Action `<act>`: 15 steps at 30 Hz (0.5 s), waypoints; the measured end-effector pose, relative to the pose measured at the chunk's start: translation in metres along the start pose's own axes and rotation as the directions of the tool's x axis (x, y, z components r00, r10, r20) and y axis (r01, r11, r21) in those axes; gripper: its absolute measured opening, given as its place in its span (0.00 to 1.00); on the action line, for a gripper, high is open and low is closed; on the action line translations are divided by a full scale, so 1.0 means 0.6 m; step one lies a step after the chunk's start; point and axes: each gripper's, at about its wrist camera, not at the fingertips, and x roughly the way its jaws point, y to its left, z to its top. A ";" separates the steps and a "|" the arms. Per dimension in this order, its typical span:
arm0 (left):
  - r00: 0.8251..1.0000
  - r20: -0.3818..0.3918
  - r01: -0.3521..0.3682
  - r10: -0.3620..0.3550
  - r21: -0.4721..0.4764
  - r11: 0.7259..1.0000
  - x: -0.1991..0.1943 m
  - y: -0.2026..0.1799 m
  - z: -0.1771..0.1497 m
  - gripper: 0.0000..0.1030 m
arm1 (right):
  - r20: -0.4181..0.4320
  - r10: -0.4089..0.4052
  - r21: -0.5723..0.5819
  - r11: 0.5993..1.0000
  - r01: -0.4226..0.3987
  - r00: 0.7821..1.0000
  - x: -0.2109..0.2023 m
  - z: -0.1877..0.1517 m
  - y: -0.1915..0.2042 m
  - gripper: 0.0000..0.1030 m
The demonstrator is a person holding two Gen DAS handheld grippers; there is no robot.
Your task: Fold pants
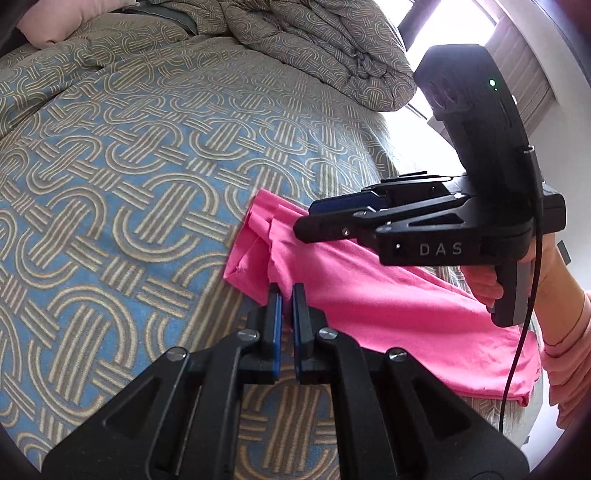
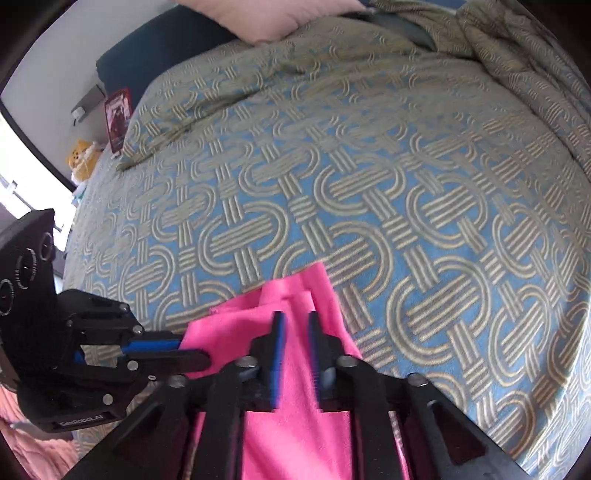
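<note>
Pink pants [image 1: 388,310] lie partly folded at the near edge of a bed, with both grippers over them.

The pants' cloth [image 2: 295,406] is bunched into layered folds at its far end and lies flat on a blue bedspread [image 1: 122,177] patterned with tan interlocking loops. The left gripper [image 1: 287,295] sits at the pants' near edge, its blue-padded fingers [image 1: 275,314] close together with a sliver of pink between them, seemingly pinching the cloth. The right gripper [image 1: 306,221], held in a hand [image 1: 484,284] with a pink sleeve, hovers over the folded end; from its own camera its fingers [image 2: 279,350] stand slightly apart above the cloth, nothing between them. A rumpled duvet [image 1: 332,55] in the same pattern is heaped at the far side, a pink pillow [image 2: 273,18] lies at the head, and a yellow plush toy [image 2: 83,158] sits beside the bed.
</note>
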 end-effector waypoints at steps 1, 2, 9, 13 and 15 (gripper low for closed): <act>1.000 -0.004 -0.003 0.003 -0.002 1.000 0.002 0.001 -0.002 0.06 | -0.013 -0.013 -0.012 1.000 0.013 1.000 0.007 0.000 0.004 0.27; 1.000 -0.008 -0.002 0.002 -0.007 1.000 0.004 0.002 -0.003 0.06 | -0.027 -0.027 -0.024 0.999 0.026 0.999 0.016 -0.001 0.006 0.27; 0.999 0.021 0.045 -0.044 -0.053 0.998 -0.010 0.010 -0.003 0.06 | 0.030 -0.035 -0.011 0.999 0.036 0.999 0.006 -0.005 0.015 0.02; 0.997 0.078 0.018 -0.015 -0.034 0.999 -0.025 0.007 0.020 0.06 | 0.115 -0.027 0.020 0.999 0.025 0.993 -0.040 0.007 0.007 0.01; 0.999 0.051 -0.004 0.006 -0.044 0.999 -0.009 0.014 0.027 0.06 | 0.114 -0.043 0.020 0.999 0.041 0.993 -0.039 0.022 0.002 0.01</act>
